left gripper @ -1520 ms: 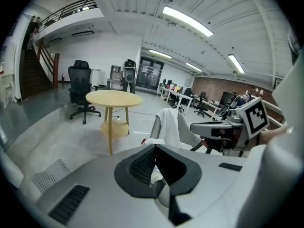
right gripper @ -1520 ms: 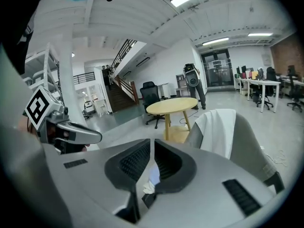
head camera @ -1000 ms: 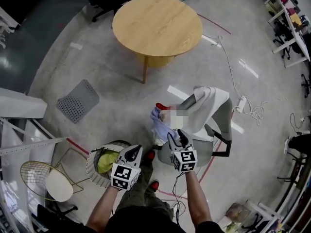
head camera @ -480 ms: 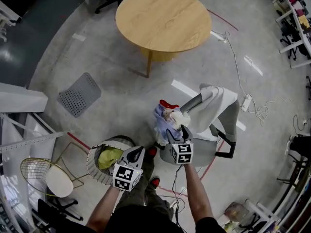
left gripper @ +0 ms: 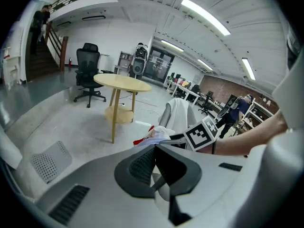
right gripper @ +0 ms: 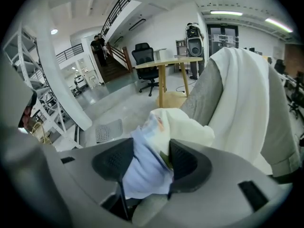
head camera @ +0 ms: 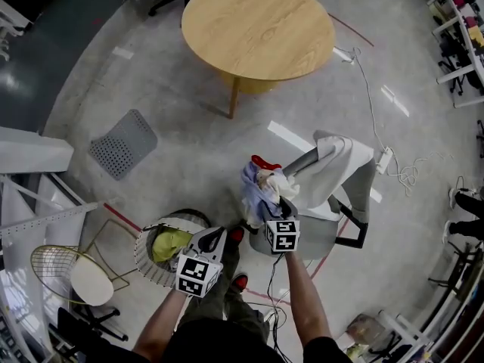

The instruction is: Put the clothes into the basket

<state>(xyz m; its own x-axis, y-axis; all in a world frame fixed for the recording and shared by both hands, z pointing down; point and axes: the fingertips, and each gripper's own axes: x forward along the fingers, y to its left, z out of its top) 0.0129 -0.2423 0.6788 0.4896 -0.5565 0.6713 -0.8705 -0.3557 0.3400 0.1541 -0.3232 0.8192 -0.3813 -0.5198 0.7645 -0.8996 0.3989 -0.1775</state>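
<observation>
A pile of clothes point(head camera: 265, 186), light blue, cream and red, lies on the seat of a grey chair point(head camera: 333, 229). My right gripper point(head camera: 281, 204) has come down onto the pile. In the right gripper view a light-blue cloth point(right gripper: 142, 170) and a cream one point(right gripper: 183, 127) sit between the jaws of my right gripper point(right gripper: 147, 163), which are closing around them. The round white basket point(head camera: 144, 246) stands left of the chair with a yellow-green garment point(head camera: 168, 244) inside. My left gripper point(head camera: 215, 237) hovers by the basket's right rim, shut and empty point(left gripper: 154, 164).
A white garment point(head camera: 342, 161) hangs over the chair's backrest. A round wooden table point(head camera: 257, 25) stands beyond. A grey perforated mat point(head camera: 123, 144) lies on the floor at the left, a gold wire chair point(head camera: 68, 274) at the lower left, and a cable with a power strip point(head camera: 378, 161) to the right.
My right gripper sank onto the clothes pile on the chair and its jaws spread around the cloth. The left gripper stayed beside the basket.
</observation>
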